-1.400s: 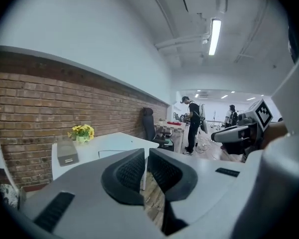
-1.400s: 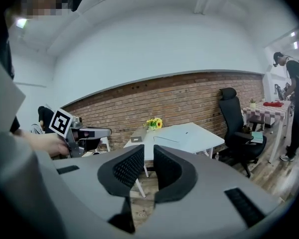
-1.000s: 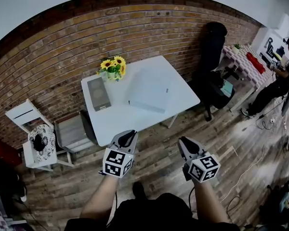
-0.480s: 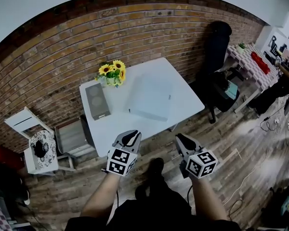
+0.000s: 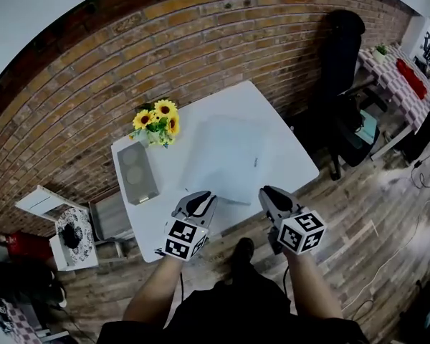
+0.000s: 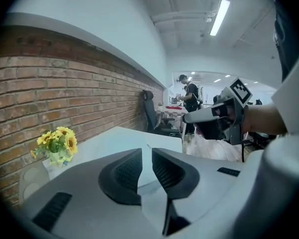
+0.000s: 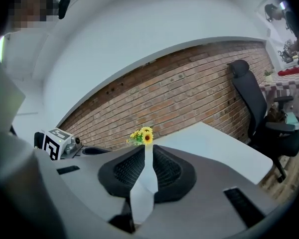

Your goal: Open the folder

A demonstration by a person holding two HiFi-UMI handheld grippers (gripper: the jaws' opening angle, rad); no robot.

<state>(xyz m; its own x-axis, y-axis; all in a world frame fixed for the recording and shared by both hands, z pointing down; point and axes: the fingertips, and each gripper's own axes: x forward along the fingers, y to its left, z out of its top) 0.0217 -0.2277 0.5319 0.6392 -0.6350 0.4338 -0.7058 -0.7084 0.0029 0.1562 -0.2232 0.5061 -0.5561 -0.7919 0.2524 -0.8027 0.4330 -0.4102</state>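
Flat on the desk (image 5: 290, 160), the folder (image 5: 226, 156) runs lengthwise away, its near edge apparently just before the left gripper (image 5: 206, 196), whose empty fingers have just been opening slightly; the right gripper's (image 5: 266, 190) fingers are nearly closed.

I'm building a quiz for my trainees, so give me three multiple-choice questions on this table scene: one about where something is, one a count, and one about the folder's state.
1. Where are the sunflowers? A on a windowsill; B on the table, at its edge by the brick wall; C on a shelf.
2. How many things are on the table? A one; B three; C six.
3. The folder is: A flat and shut; B standing upright; C lifted in the air.
Answers: B, they stand at the table's wall-side edge; B, sunflowers, grey box and folder; A, it lies flat on the tabletop.
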